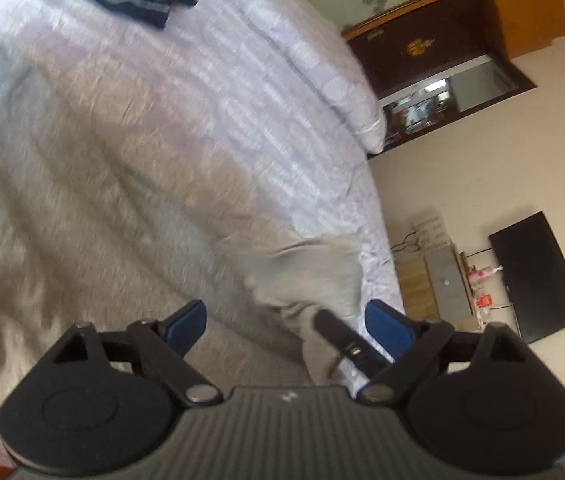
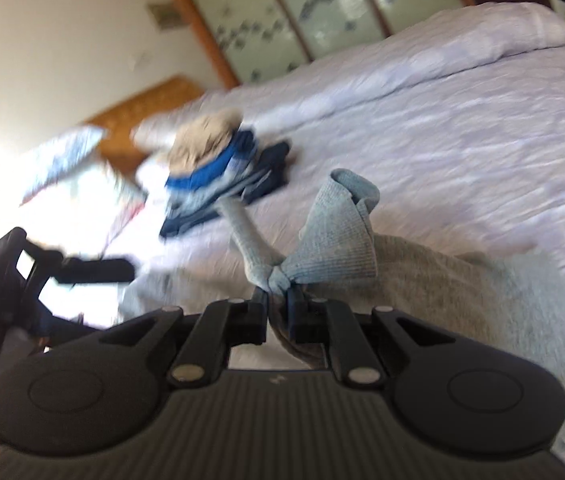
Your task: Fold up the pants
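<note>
Right gripper is clamped tight on a bunched ribbed cuff of the grey pants — fabric pinched between the pads, the cuff flaring up just beyond the tips. Left gripper has its jaws spread wide with nothing between them; grey cloth lies on the bed under and ahead of it, pads not touching. The pants look sprawled loose across the white bedspread, creased, no clean fold line visible, so I'd put this pair early: one end gripped, the fold itself not made. Farther off, a stack of folded clothes sits near the headboard, so other items look done. Left: carry the cuff across, flatten, fold again, add to the stack.
</note>
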{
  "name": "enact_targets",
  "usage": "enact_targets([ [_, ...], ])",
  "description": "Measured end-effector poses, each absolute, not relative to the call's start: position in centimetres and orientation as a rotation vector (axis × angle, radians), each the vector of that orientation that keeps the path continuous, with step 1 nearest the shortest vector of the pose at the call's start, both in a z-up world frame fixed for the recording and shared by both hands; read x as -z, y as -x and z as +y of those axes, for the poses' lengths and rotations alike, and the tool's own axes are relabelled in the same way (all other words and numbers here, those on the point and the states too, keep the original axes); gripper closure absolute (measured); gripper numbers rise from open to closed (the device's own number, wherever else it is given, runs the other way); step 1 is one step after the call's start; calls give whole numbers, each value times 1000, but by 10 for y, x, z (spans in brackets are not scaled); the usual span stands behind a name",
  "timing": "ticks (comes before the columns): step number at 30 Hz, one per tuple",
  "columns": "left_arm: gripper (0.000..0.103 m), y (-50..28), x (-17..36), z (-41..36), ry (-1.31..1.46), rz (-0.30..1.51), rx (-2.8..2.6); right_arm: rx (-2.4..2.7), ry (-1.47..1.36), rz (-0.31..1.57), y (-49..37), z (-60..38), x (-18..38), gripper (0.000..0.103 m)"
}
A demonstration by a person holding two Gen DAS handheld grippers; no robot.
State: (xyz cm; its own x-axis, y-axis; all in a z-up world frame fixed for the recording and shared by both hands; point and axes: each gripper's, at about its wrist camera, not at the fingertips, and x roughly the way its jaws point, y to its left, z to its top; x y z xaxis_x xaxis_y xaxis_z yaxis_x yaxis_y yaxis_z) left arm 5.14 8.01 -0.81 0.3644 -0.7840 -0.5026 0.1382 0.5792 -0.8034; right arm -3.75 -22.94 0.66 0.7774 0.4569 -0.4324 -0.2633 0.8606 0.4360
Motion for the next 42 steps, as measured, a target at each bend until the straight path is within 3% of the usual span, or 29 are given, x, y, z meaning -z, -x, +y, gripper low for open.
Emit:
enact_targets([
  [16,7,-66,32,42,709,1157,648,-445,147,523,48,-176,11,91],
  [19,6,-68,27,27,634,1148,652,-458,296,494,62,-162,18,83],
  [21,6,-67,24,19,589,1143,654,-463,369,468,68,-154,22,63],
  [24,6,-67,23,16,566,1147,643,-503,373,454,72,-154,23,58],
  [25,8,-66,24,18,569,1142,635,-507,365,453,72,-156,23,58],
  [27,27,-66,26,22,562,1125,615,-510,341,463,72,-159,21,58],
  [29,64,-67,29,25,542,1126,588,-505,291,480,69,-168,18,58],
  [31,84,-69,31,30,547,1127,573,-492,203,506,66,-185,15,58],
  [42,87,-63,8,32,637,1070,657,-423,-682,693,89,-334,37,56],
])
